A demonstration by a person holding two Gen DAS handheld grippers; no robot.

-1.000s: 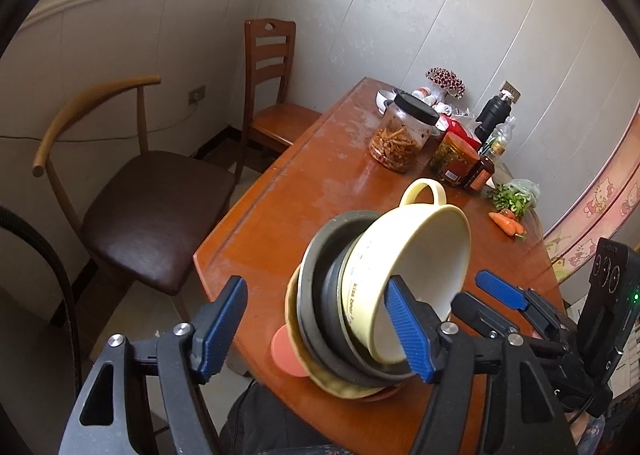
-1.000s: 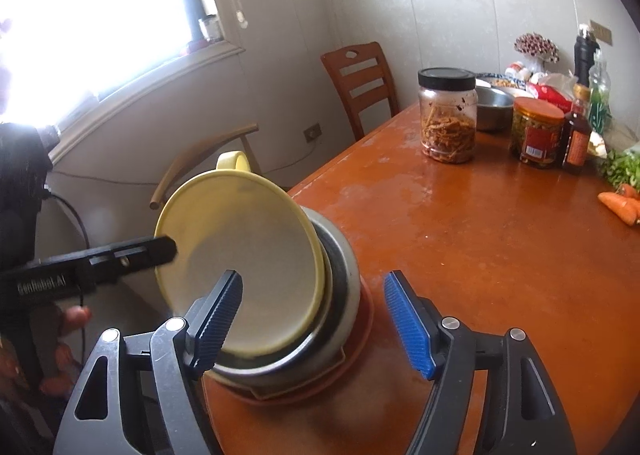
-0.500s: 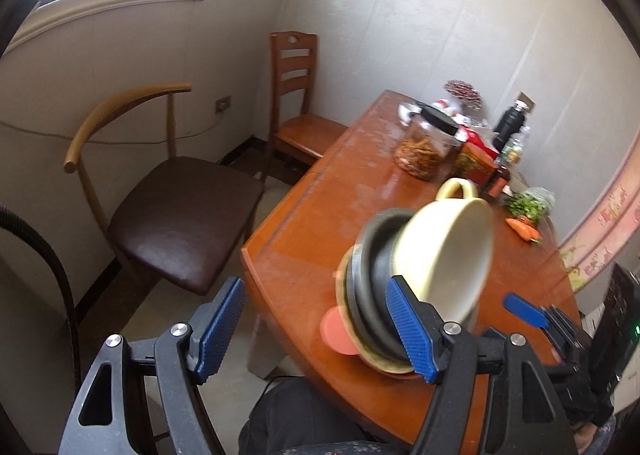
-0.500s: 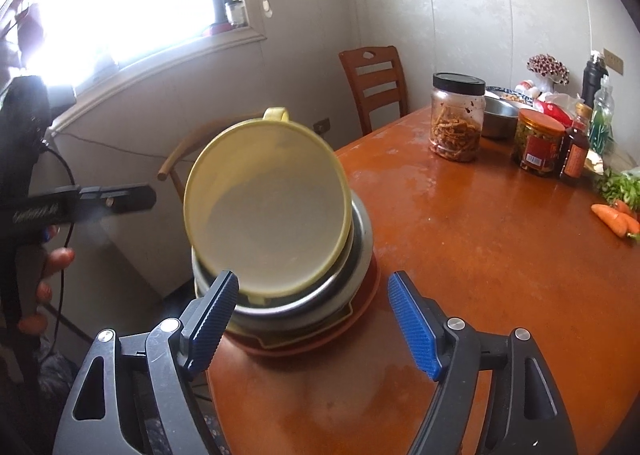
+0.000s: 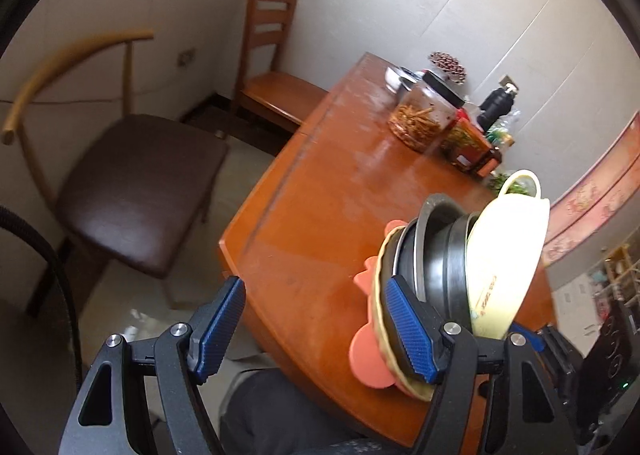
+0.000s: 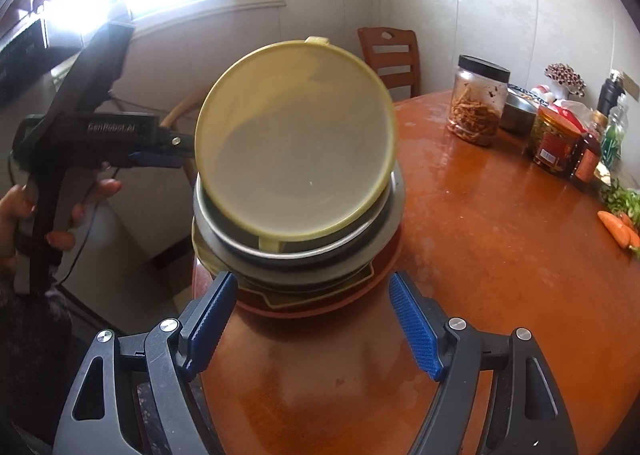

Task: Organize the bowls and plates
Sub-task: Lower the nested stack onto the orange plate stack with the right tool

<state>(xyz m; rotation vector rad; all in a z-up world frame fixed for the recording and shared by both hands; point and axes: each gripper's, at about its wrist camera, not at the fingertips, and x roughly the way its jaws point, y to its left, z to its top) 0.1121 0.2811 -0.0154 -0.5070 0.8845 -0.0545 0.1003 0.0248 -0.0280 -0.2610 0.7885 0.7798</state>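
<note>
Table (image 6: pixel 500 255): its near left edge carries the stack (image 6: pixel 296 255), tilted. Top yellow bowl (image 6: pixel 294 139) leans hard and could slide off. Right gripper (image 6: pixel 312 319) has just been widening, empty, stack just beyond it. Left gripper (image 5: pixel 316 329) half open, empty, beside the stack; a nudge topples it.
</note>
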